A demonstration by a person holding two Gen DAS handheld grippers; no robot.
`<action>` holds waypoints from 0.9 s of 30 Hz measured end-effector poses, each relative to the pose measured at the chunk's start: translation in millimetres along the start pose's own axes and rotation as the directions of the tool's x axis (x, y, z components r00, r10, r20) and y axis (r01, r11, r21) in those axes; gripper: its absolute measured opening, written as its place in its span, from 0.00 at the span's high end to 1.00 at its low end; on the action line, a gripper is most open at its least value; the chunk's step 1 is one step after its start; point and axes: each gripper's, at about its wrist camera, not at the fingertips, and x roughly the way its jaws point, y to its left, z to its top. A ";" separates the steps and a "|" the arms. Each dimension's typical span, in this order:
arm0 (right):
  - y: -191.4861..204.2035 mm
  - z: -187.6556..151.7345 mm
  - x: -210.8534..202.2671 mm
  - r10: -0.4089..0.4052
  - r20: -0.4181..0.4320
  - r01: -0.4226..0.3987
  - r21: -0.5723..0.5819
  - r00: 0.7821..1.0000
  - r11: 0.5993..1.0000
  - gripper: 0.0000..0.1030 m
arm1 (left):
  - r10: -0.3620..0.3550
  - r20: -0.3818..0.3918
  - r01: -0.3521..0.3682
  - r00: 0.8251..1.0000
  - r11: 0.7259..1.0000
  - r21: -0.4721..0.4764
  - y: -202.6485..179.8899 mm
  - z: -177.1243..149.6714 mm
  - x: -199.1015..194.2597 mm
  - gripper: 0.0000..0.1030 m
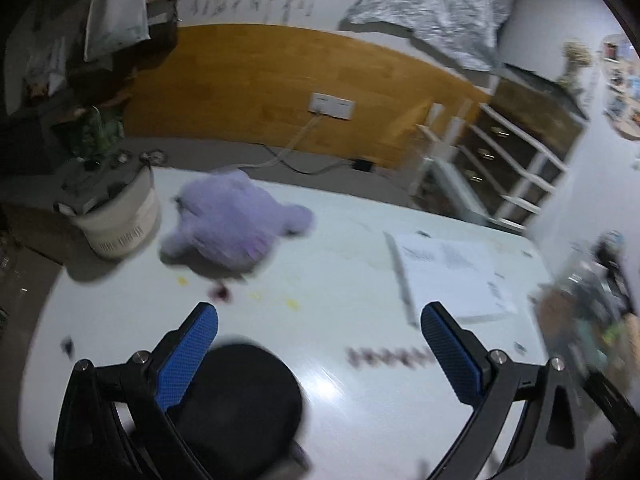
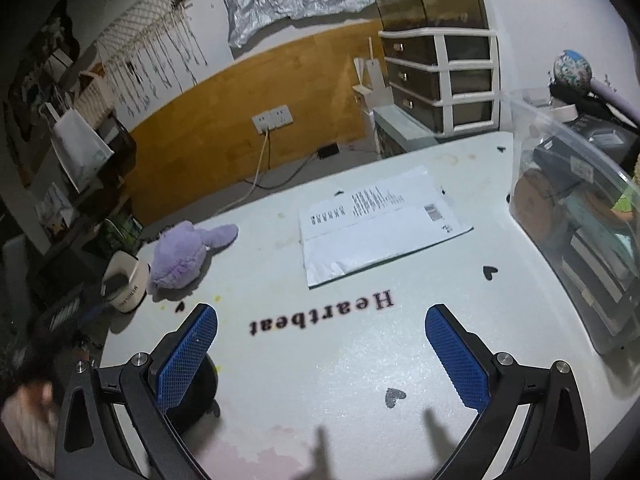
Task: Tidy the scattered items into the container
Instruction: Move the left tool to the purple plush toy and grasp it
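Note:
A purple plush toy point(image 1: 236, 220) lies on the white table point(image 1: 340, 292), next to a white round container point(image 1: 120, 216) at the table's far left corner. A black round object point(image 1: 244, 400) lies right in front of my left gripper point(image 1: 320, 340), under its left finger; the gripper is open and empty. In the right wrist view my right gripper point(image 2: 320, 340) is open and empty above the "Heartbeat" print. The plush point(image 2: 180, 256), the container point(image 2: 126, 284) and the black object point(image 2: 198, 392) show at the left. A white mailer envelope point(image 2: 376, 220) lies mid-table.
A clear plastic bin point(image 2: 580, 216) full of items stands on the table's right side. The envelope also shows in the left wrist view point(image 1: 448, 272). A drawer unit point(image 2: 440, 80) and a wooden wall panel with cables stand beyond the table's far edge.

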 end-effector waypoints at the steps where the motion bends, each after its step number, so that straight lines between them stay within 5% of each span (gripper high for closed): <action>1: 0.0 0.4 3.4 -0.002 -0.010 0.002 0.000 1.000 1.000 0.00 | 0.021 0.001 -0.021 1.000 1.000 -0.001 7.4 11.2 12.0 0.01; 11: 4.4 1.5 31.1 -0.021 -0.095 0.020 -0.011 0.995 1.000 0.00 | 0.180 -0.102 -0.185 0.978 0.981 -0.049 60.6 93.6 143.8 0.01; 16: 6.5 0.9 30.8 -0.039 -0.098 0.036 -0.024 0.994 0.999 0.00 | 0.268 -0.192 -0.282 0.944 0.958 -0.045 74.4 97.9 196.4 0.05; 22: -4.6 -1.5 28.9 -0.054 -0.102 0.057 0.030 0.993 0.998 0.00 | 0.097 -0.353 -0.172 0.931 0.967 -0.186 78.7 70.9 215.4 0.11; 27: -6.8 -3.8 28.8 -0.040 -0.113 0.047 0.052 0.993 0.998 0.00 | 0.136 -0.373 -0.124 0.918 0.991 0.056 26.8 49.9 199.9 0.14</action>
